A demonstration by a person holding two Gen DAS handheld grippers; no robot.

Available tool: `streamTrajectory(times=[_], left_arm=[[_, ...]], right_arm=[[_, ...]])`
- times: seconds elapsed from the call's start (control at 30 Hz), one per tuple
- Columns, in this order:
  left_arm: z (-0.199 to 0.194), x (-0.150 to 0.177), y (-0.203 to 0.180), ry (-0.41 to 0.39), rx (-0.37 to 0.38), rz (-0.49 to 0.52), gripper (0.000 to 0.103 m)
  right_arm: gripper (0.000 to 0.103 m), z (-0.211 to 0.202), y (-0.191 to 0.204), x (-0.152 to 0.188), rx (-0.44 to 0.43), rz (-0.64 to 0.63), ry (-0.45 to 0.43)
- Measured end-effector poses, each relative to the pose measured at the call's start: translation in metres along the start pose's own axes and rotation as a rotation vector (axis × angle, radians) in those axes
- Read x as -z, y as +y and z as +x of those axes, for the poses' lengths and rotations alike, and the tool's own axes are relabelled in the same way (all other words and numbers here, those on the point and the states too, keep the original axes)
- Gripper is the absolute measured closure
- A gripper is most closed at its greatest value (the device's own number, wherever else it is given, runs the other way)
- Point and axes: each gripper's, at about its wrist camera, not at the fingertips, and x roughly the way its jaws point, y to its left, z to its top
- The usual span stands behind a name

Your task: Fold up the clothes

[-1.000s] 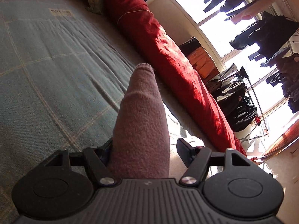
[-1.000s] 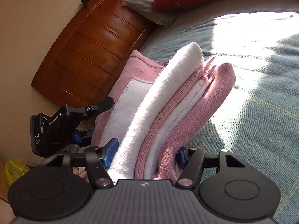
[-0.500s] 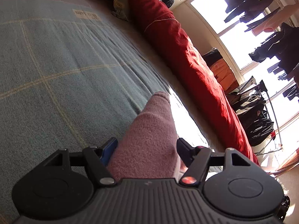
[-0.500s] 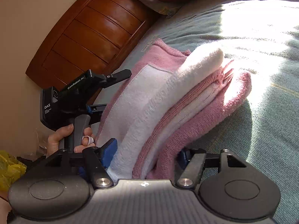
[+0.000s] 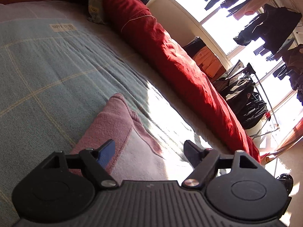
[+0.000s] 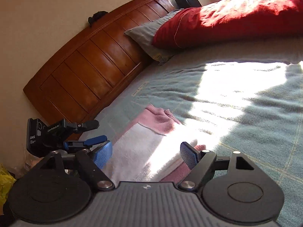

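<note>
The left tongs (image 5: 149, 148) are spreading apart over the pink-and-white garment (image 5: 121, 132), nothing clamped. It lies folded flat on the bed (image 5: 47, 66). Soft, light and thick, it should bunch easily, so pinch every layer at a folded edge. The right tongs (image 6: 145, 153) are likewise widening, pads clear of it.

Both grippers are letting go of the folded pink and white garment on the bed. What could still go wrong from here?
1. The left gripper and right gripper, jaws opening, sit low over the folded garment; pulling back could snag and undo it.
2. Its pink corner looks bunched and may spring open.
</note>
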Motion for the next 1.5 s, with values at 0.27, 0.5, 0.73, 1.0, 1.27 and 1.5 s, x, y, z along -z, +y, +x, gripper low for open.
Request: streamTrajectory(times=[0.27, 0.5, 0.73, 1.0, 1.27, 1.5], left_arm=[[0.031, 0.009, 0.027, 0.012, -0.015, -0.071, 0.023], [0.025, 0.009, 0.022, -0.003, -0.049, -0.066, 0.024], [-0.024, 0.043, 0.012, 0.015, -0.016, -0.017, 0.016], [-0.066, 0.067, 0.038, -0.071, -0.032, -0.107, 0.016], [-0.062, 0.095, 0.043, -0.033, -0.046, -0.141, 0.012], [-0.069, 0.1, 0.034, -0.071, 0.031, -0.138, 0.01]], right_arm=[[0.016, 0.072, 0.012, 0.03, -0.098, -0.148, 0.206], [0.02, 0.05, 0.01, 0.029, -0.127, -0.094, 0.164], [0.015, 0.043, 0.049, 0.053, -0.214, -0.259, 0.221], [0.015, 0.029, 0.044, 0.063, -0.208, -0.244, 0.2], [0.014, 0.045, 0.06, 0.084, -0.244, -0.299, 0.275], [0.014, 0.028, 0.055, 0.08, -0.213, -0.384, 0.267]])
